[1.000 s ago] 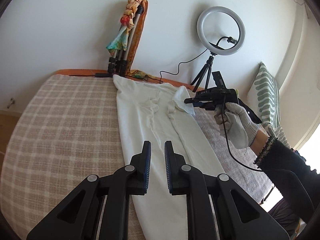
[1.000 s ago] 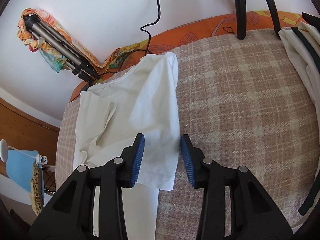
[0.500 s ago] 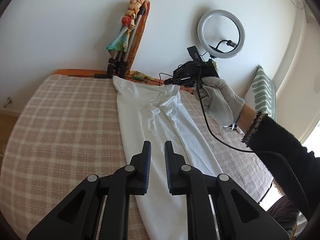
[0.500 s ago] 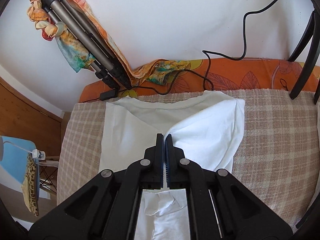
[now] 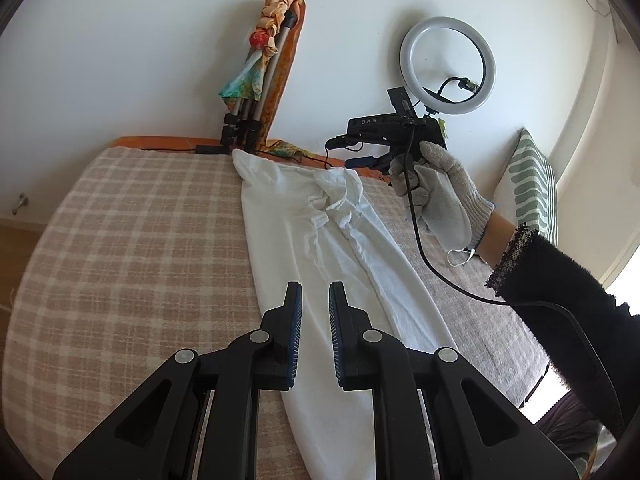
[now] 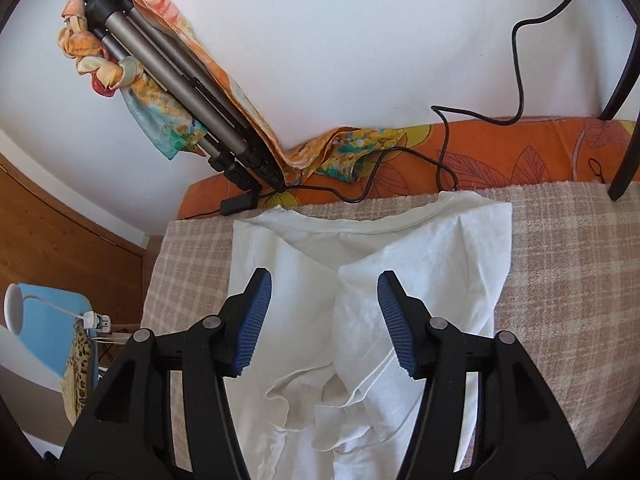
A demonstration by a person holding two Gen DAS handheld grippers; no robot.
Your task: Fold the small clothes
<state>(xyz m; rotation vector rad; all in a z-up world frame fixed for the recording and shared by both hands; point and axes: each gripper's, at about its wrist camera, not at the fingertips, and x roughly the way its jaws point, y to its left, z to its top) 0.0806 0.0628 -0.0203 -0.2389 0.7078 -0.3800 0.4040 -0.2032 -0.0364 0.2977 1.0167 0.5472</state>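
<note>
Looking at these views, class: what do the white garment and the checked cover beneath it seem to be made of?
White garment: thin woven or knit cloth, probably cotton, matte; it creases softly and shows stitched hems. Checked cover: coarser woven textile, matte, with visible thread texture, possibly a wool or cotton blend.

Right claw (image 6: 324,300) opening, empty, above white shirt (image 6: 420,264) on checked blanket (image 6: 568,248).

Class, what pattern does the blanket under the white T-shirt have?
The blanket shows a beige-and-cream plaid check, clearest in the left wrist view.
</note>
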